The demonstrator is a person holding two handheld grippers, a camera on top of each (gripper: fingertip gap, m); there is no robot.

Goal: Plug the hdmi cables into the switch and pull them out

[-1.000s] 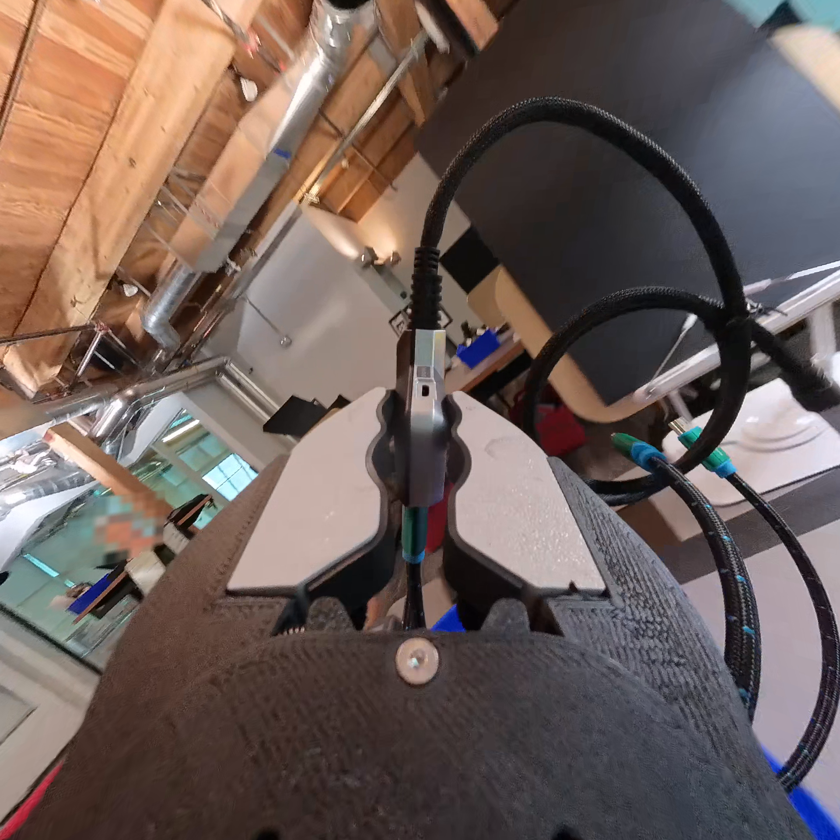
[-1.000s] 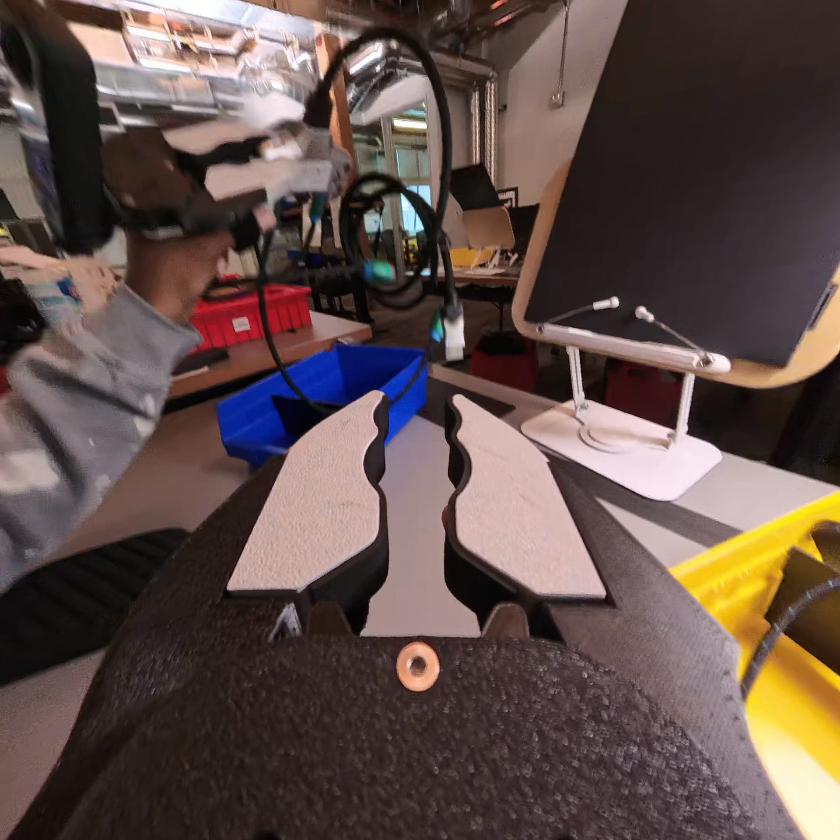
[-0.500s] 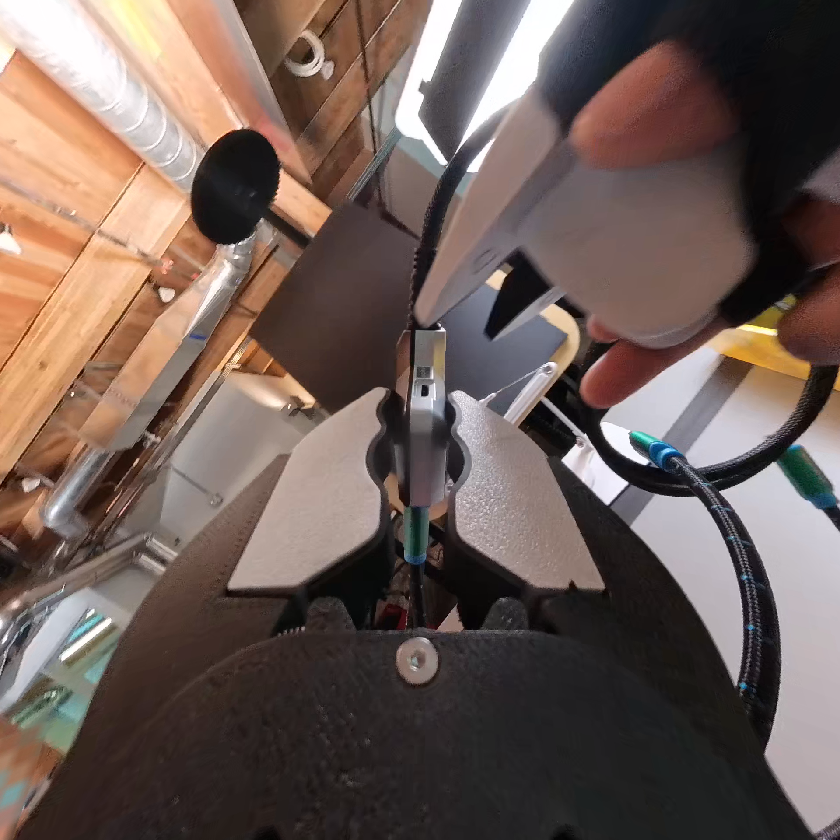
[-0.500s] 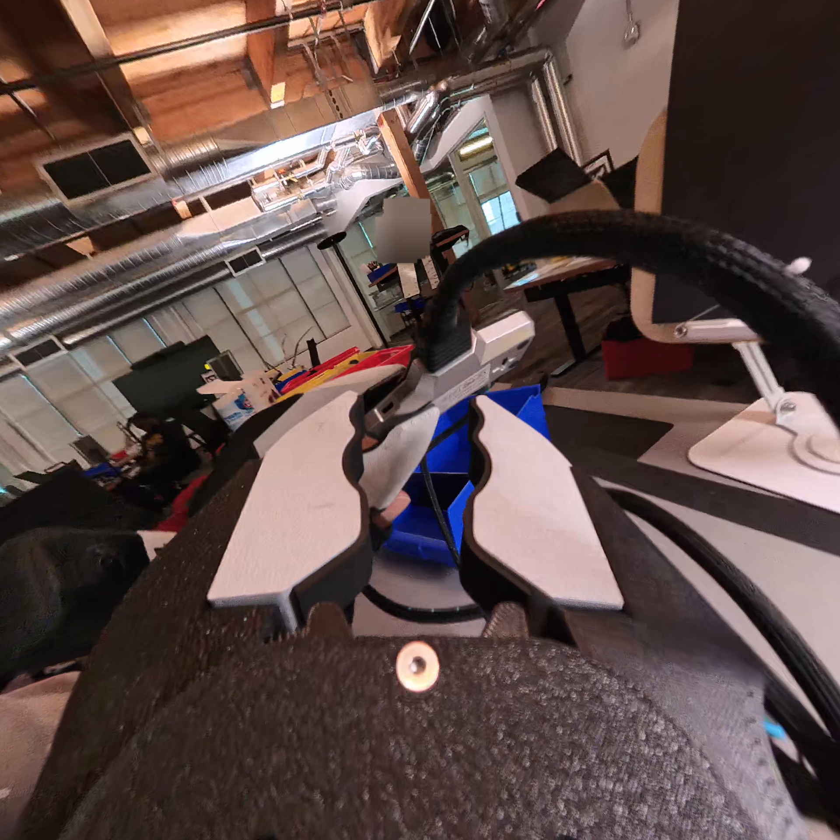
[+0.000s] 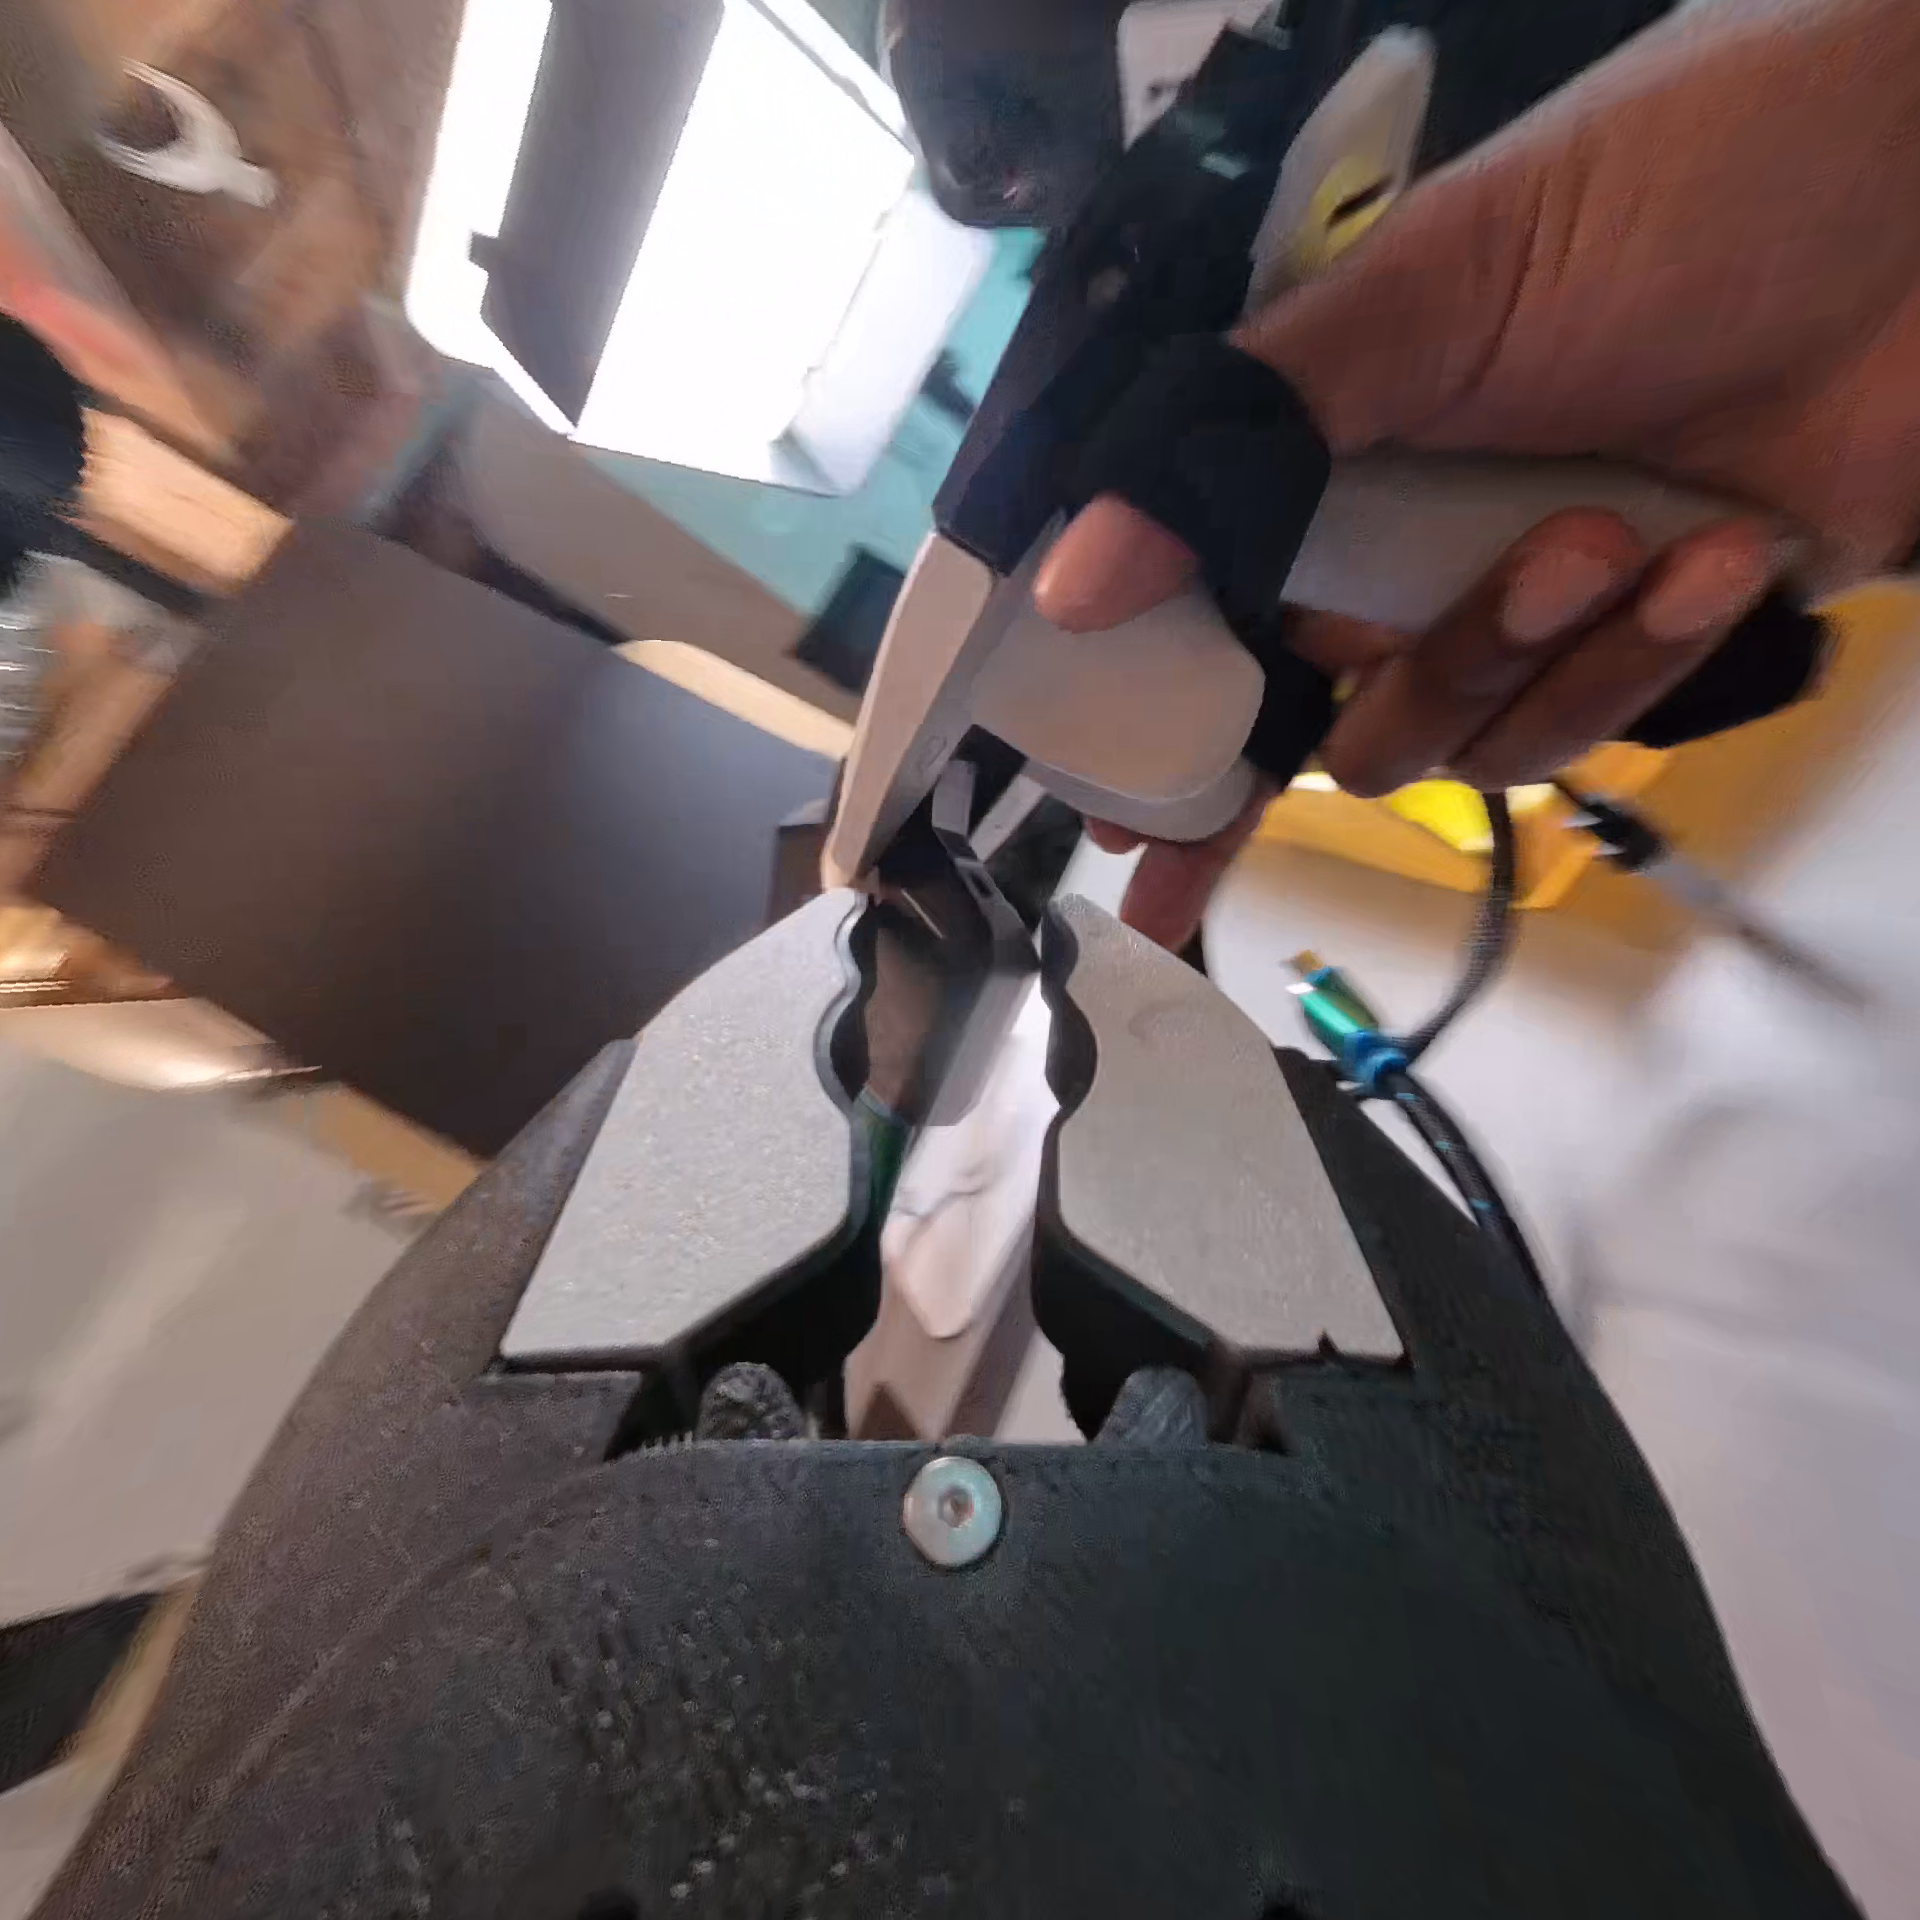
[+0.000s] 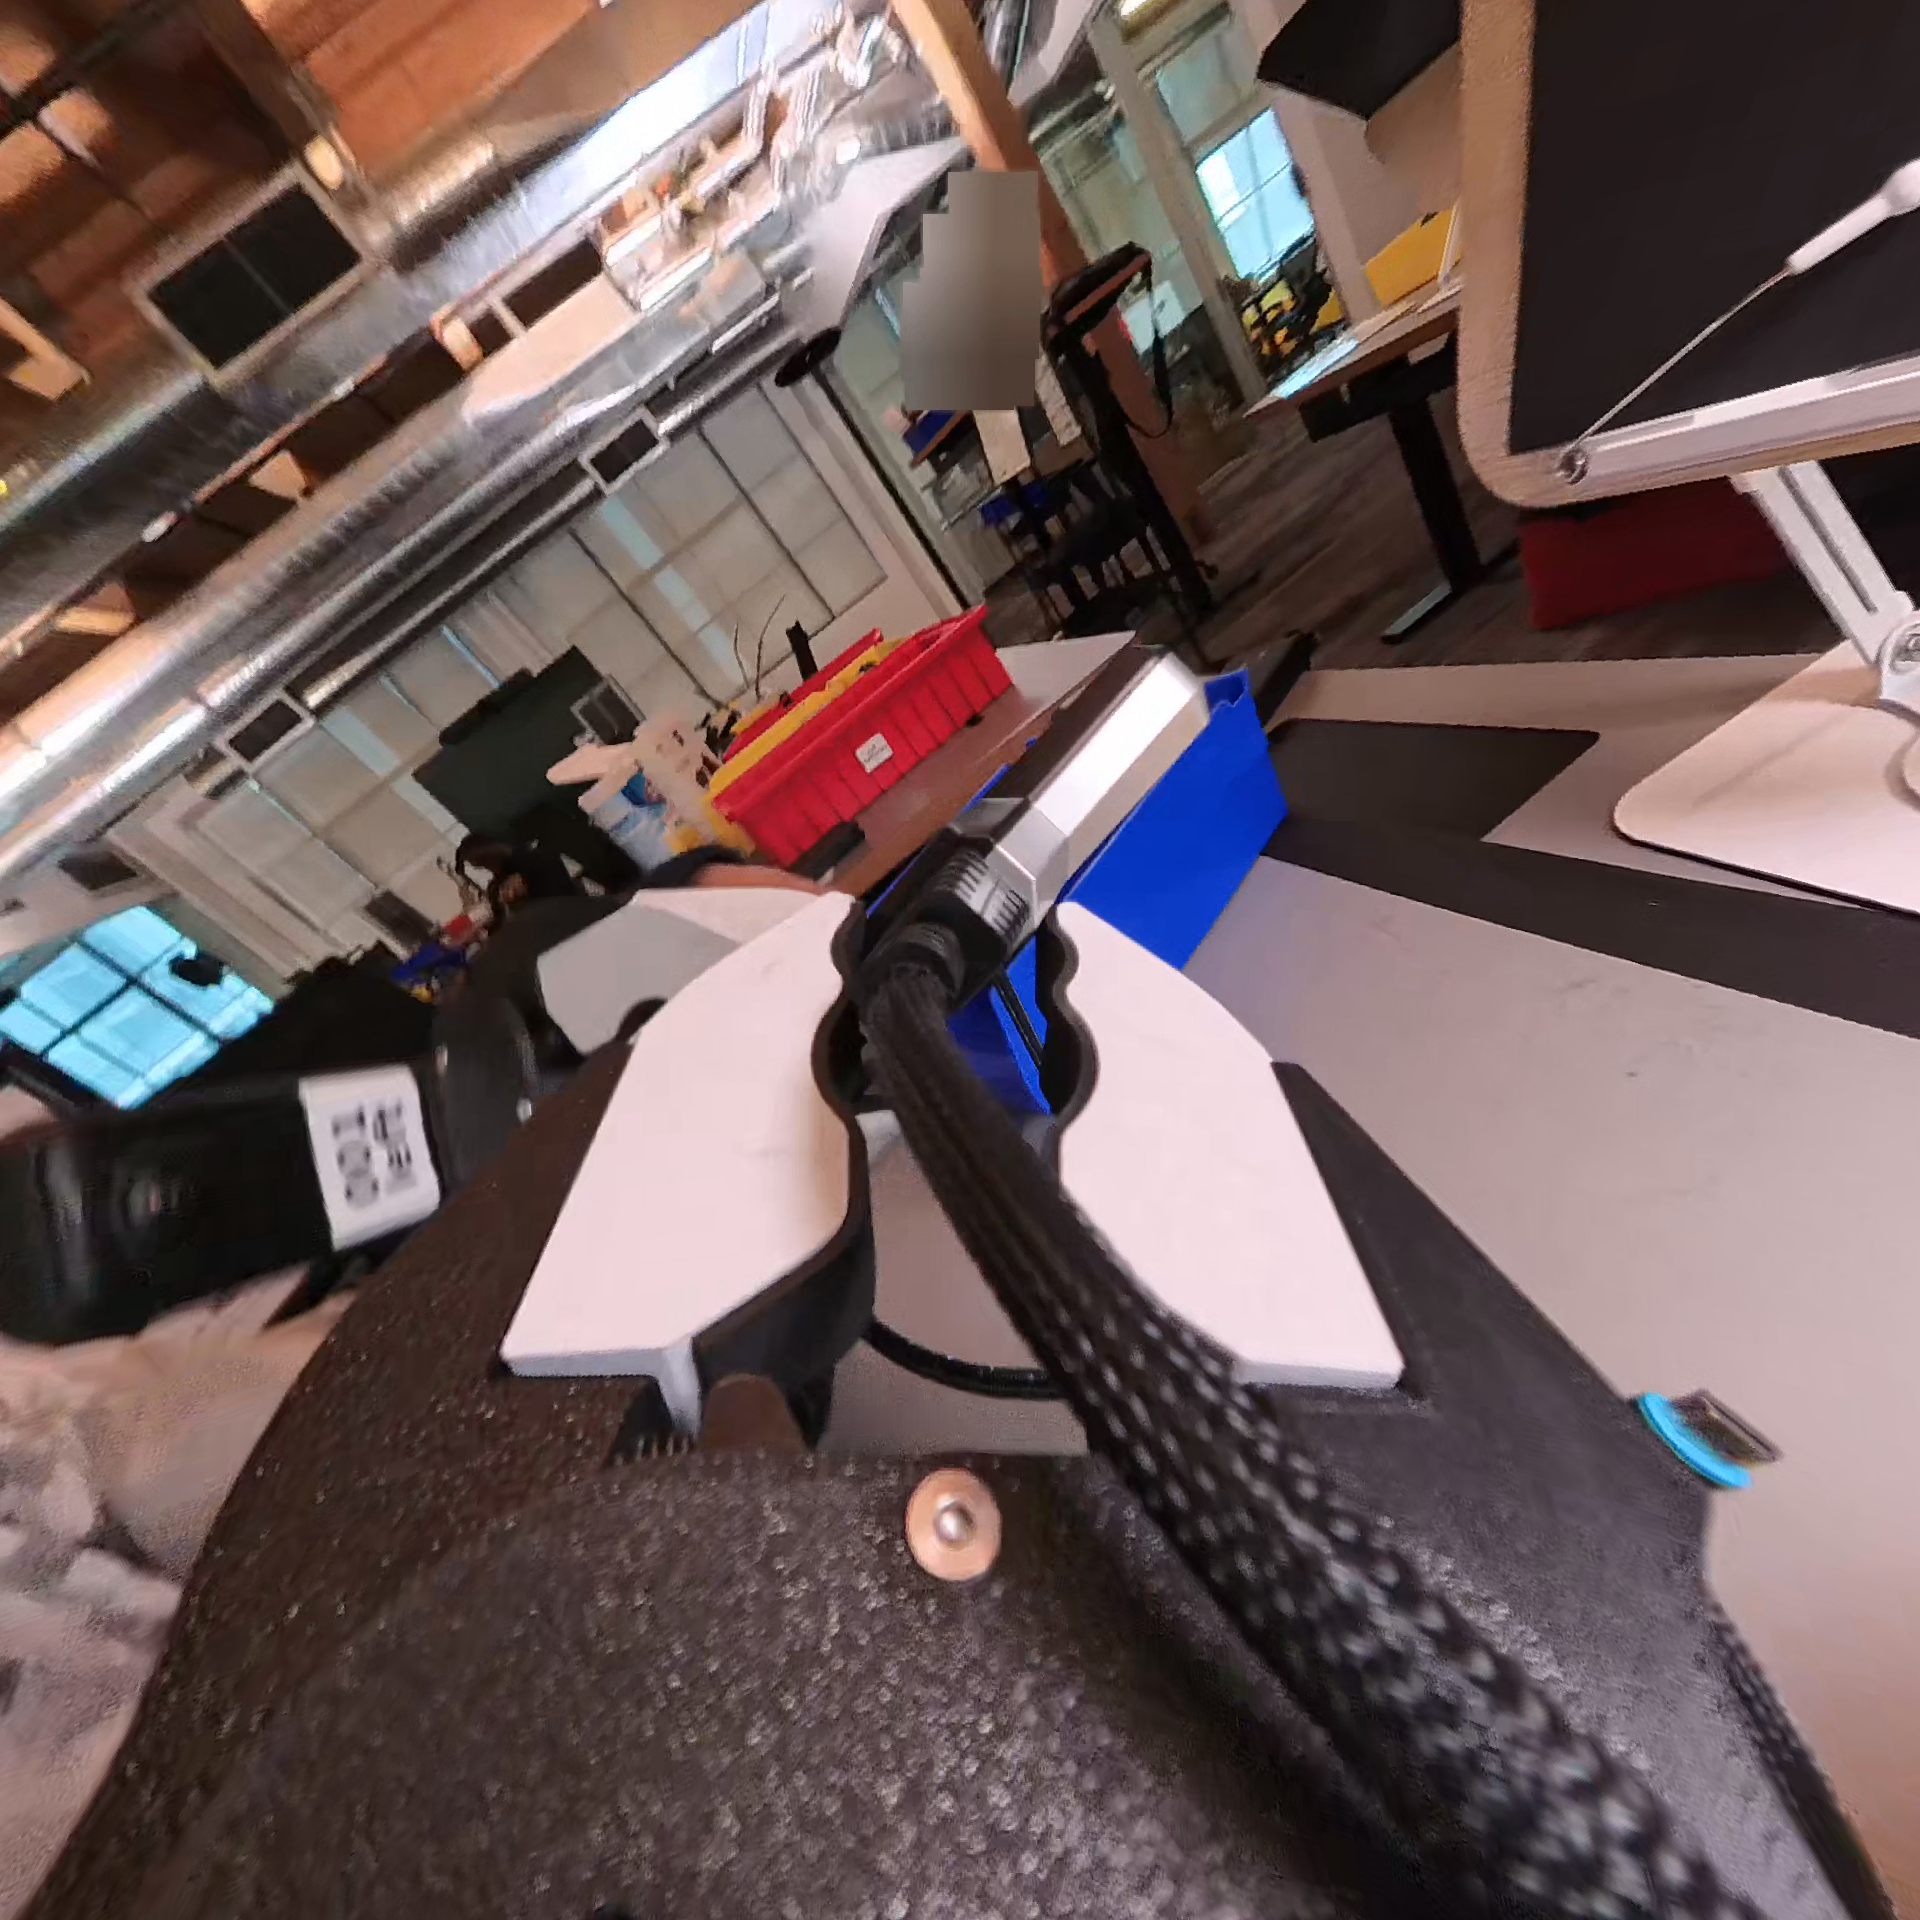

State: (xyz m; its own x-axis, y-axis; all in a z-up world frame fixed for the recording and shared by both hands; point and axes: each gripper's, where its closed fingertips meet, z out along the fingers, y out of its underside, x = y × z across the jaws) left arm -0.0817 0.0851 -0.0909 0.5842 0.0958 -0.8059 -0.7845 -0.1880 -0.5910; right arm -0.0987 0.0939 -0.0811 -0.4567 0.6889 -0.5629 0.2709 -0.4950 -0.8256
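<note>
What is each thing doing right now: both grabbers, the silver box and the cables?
Left gripper: open, loosely around silver metal switch box.
Right gripper: shut on black braided cable.
Silver metal switch box: lifted, tilted, black braided cable plugged in.
Green-ended cable plug: unplugged.

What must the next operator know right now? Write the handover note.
Left gripper: the silver HDMI switch sits tilted between its fingers; blur hides whether it grips.
Right gripper: shut on the switch's braided cable, just behind the body.
A green-collared plug seems seated in the switch; another green HDMI plug is loose.
Left to do: plug in the loose one, then pull both out.
</note>
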